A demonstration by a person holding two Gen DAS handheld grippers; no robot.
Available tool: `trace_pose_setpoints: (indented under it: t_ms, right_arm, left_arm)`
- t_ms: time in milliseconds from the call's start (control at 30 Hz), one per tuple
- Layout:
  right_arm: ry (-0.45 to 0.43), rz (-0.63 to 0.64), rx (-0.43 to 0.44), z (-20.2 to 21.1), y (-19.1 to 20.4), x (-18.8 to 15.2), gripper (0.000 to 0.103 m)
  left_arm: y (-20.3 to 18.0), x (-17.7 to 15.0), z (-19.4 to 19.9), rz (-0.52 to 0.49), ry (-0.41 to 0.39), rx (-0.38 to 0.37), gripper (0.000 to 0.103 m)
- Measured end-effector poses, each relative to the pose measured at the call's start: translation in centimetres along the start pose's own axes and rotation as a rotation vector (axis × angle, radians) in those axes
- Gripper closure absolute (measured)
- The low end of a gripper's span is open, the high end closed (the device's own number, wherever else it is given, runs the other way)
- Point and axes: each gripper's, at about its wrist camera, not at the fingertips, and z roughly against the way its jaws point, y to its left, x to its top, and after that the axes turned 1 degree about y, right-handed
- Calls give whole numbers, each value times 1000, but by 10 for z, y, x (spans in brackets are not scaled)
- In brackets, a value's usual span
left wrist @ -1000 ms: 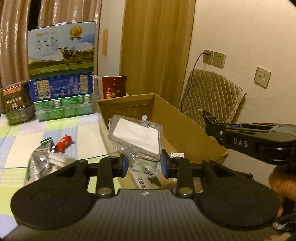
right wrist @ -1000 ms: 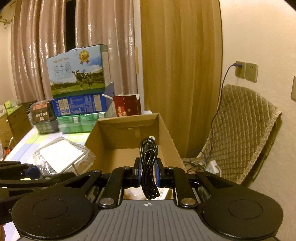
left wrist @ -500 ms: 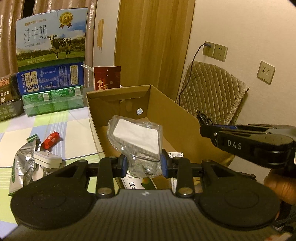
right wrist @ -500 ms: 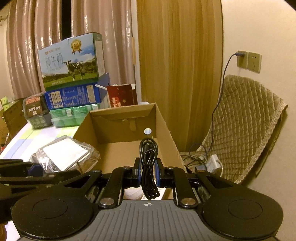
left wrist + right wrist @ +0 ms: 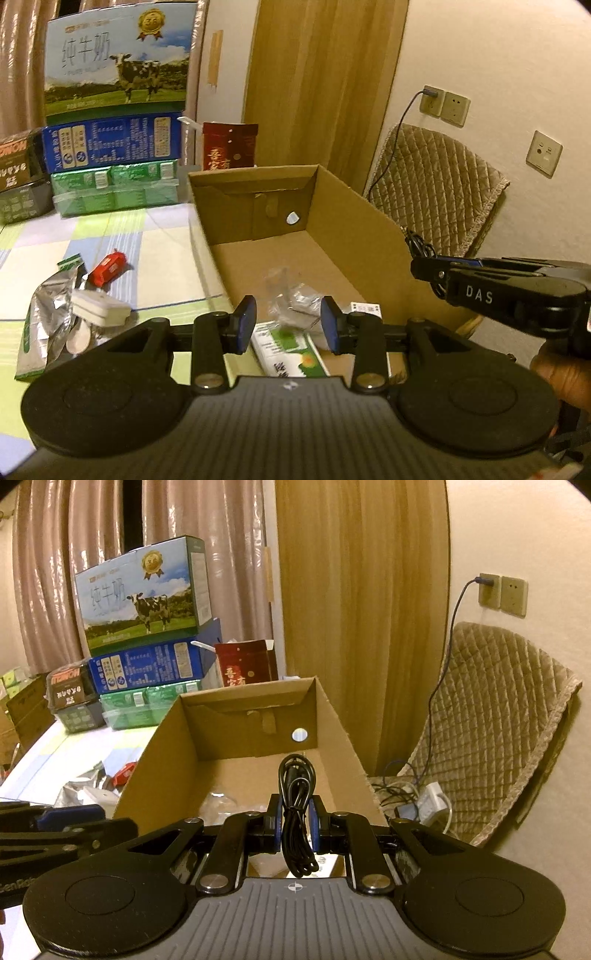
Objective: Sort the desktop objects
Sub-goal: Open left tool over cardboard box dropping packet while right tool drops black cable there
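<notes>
Cardboard box point(image 5: 354, 236), one cable point(image 5: 297, 812), two grippers

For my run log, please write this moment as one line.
left tongs: opening, plastic packet dropping in cardboard box | right tongs: shut on black cable

- A lived-in home room: long curtains point(image 5: 92, 554) and wall sockets point(image 5: 502, 594).
- A quilted chair point(image 5: 498, 720) stands by the wall.
- Stacked milk cartons point(image 5: 114, 62) crowd the far edge of a checked table point(image 5: 155, 236).
</notes>
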Motion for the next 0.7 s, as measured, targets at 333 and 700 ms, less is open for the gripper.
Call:
trace_pose_setpoints:
  t_ms: [333,700]
  right_arm:
    - [16,23,36,-11,9,6,88]
    - [21,-1,18,10,1,-4,52]
  left_arm:
    - [10,-7,13,14,-7,18,71]
    - [23,-14,21,30,-3,40,69]
